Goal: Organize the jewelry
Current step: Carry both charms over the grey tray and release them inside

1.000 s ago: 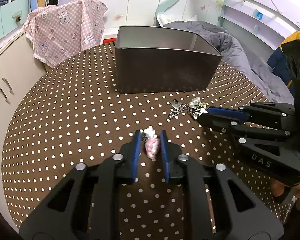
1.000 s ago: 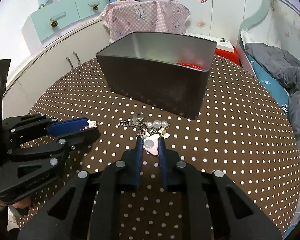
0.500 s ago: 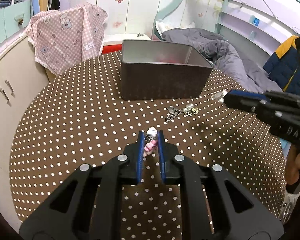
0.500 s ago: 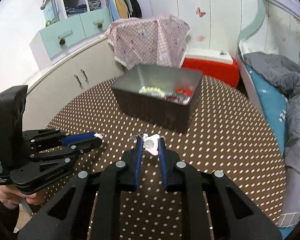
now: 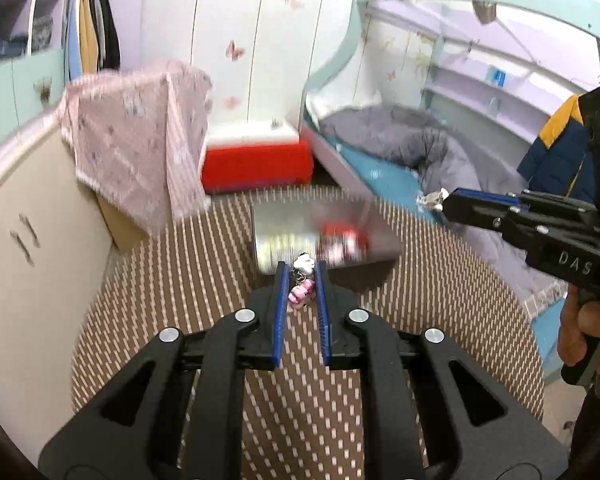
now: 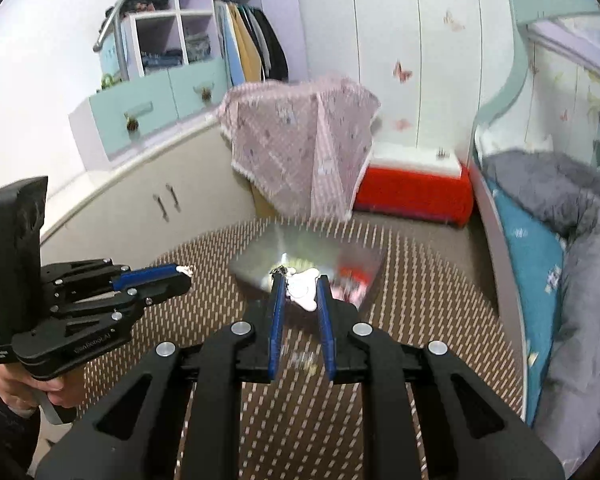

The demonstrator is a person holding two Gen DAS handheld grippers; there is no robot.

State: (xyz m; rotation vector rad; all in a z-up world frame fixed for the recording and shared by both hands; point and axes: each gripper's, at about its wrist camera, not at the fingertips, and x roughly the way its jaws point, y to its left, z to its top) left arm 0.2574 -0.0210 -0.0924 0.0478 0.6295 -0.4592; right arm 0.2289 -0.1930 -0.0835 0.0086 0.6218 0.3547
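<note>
My left gripper (image 5: 301, 270) is shut on a small pink and white charm (image 5: 302, 290), held high above the table. The right gripper (image 6: 299, 280) is shut on a white and pink pendant (image 6: 302, 288) of a chain piece whose beads hang blurred below (image 6: 300, 356). Both views are motion-blurred. The grey metal box (image 5: 300, 236) sits on the brown dotted table (image 5: 180, 264) beyond both grippers, with red and pale jewelry inside. In the left wrist view the right gripper (image 5: 440, 200) shows at the right; in the right wrist view the left gripper (image 6: 184, 270) shows at the left.
A pink checked cloth (image 5: 140, 140) drapes over something behind the table. A red and white box (image 6: 412, 188) stands on the floor, a bed with a grey quilt (image 6: 560, 208) at the right, beige cabinets (image 6: 140, 208) at the left. A hand (image 5: 584, 328) holds the right gripper's handle.
Both grippers have risen well above the table, each carrying its piece. The chain piece left the tabletop. The box now lies lower and farther in both views.
</note>
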